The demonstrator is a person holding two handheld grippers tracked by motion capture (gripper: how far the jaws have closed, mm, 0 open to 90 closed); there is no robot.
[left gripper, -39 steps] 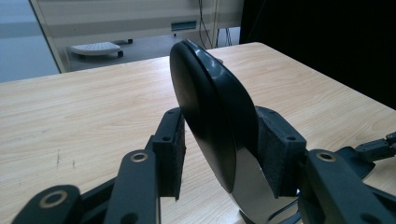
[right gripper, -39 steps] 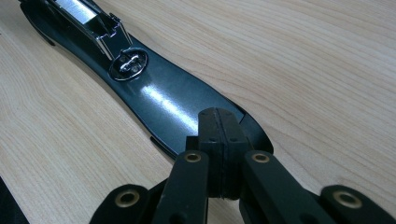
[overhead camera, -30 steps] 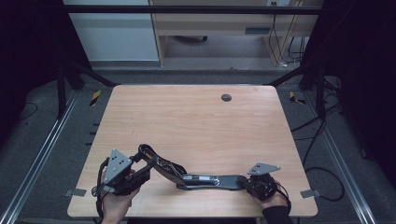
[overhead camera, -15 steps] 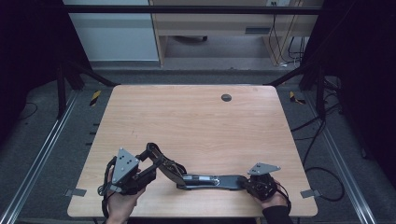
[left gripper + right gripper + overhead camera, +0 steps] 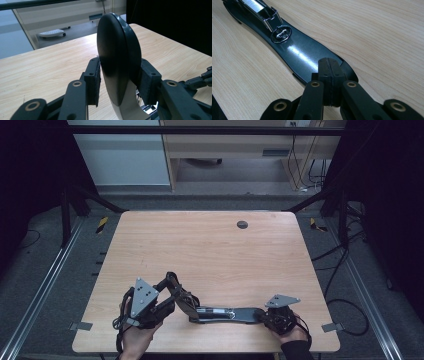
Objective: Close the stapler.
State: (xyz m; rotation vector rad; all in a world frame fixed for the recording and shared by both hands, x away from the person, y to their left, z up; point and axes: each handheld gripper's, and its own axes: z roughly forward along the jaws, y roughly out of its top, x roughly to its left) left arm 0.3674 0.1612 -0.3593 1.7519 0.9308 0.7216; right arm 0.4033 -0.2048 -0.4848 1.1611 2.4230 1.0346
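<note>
A long glossy black folding piece (image 5: 225,314) with metal hinge fittings (image 5: 282,33) lies near the table's front edge. Its left section is bent upward, ending in a rounded paddle (image 5: 115,55). My left gripper (image 5: 172,287) is shut on that paddle, and in the left gripper view a pad (image 5: 95,82) presses on each face of it. The piece's flat right end (image 5: 297,55) lies on the wood. My right gripper (image 5: 329,67) is shut, pads together, with its tips resting on that flat end (image 5: 252,315).
The wooden table (image 5: 210,255) has a dark round grommet (image 5: 242,224) near its far edge. Metal floor rails run along both sides. Cables lie on the floor at the right, and a cabinet stands beyond the table.
My left gripper has moved to the right and a little up with the paddle end, which folds the piece's left section more steeply. The right gripper and the flat end have stayed put.
</note>
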